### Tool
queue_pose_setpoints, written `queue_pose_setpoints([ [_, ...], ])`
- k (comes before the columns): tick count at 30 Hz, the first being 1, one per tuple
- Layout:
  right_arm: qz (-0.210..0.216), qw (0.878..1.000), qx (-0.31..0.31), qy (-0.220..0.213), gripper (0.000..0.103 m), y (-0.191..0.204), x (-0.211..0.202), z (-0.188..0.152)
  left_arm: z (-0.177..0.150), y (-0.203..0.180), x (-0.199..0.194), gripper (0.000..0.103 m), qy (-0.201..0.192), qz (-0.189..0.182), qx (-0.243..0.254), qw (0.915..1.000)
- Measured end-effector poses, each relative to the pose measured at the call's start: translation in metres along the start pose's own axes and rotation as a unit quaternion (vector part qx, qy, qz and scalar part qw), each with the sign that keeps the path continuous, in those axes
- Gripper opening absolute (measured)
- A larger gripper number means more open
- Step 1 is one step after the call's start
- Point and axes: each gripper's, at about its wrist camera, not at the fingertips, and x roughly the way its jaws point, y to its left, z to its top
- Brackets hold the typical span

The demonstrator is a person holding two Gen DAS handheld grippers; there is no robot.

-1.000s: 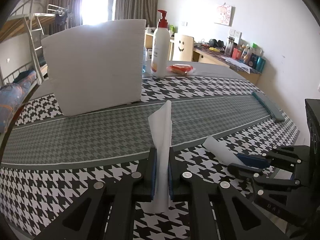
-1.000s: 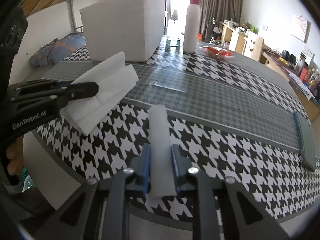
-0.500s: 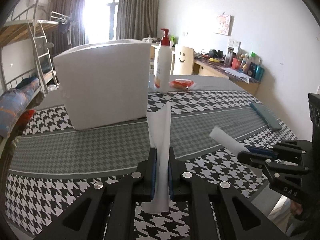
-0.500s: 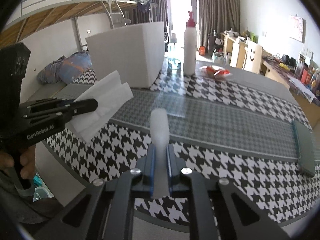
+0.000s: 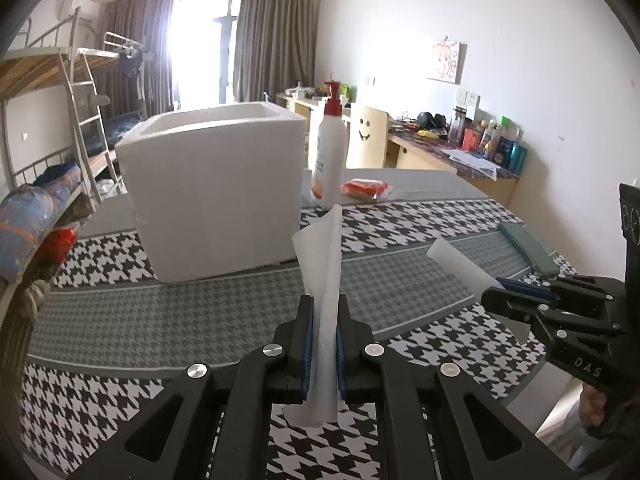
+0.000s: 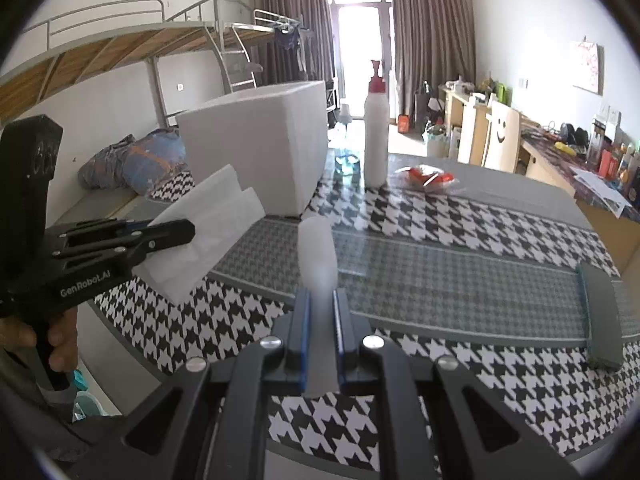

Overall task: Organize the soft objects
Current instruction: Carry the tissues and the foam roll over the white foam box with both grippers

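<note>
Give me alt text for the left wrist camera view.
The left gripper pinches an upright folded white tissue above a houndstooth table. A white foam box and pump bottle stand behind.

A pump bottle (image 5: 329, 152) with a red top stands upright at frame centre on the houndstooth cloth (image 5: 120, 316), just right of a white foam box (image 5: 216, 192). A red packet (image 5: 366, 189) lies just beside the bottle. A dark green slab (image 5: 528, 246) rests at the right edge. Behind, a smiley chair (image 5: 366, 136) faces a cluttered desk (image 5: 452, 156); a bunk bed (image 5: 48, 92) fills the upper left, curtains (image 5: 272, 40) flank the bright window.
</note>
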Motion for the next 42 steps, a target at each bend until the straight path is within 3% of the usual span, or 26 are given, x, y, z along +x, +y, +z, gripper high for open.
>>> queue_pose_setpoints([
  [42,0.005,0.997,-0.025,-0.072,0.013,0.002,-0.004,0.075,0.077,0.008,-0.015,0.010,-0.074,0.003,0.027,0.9969],
])
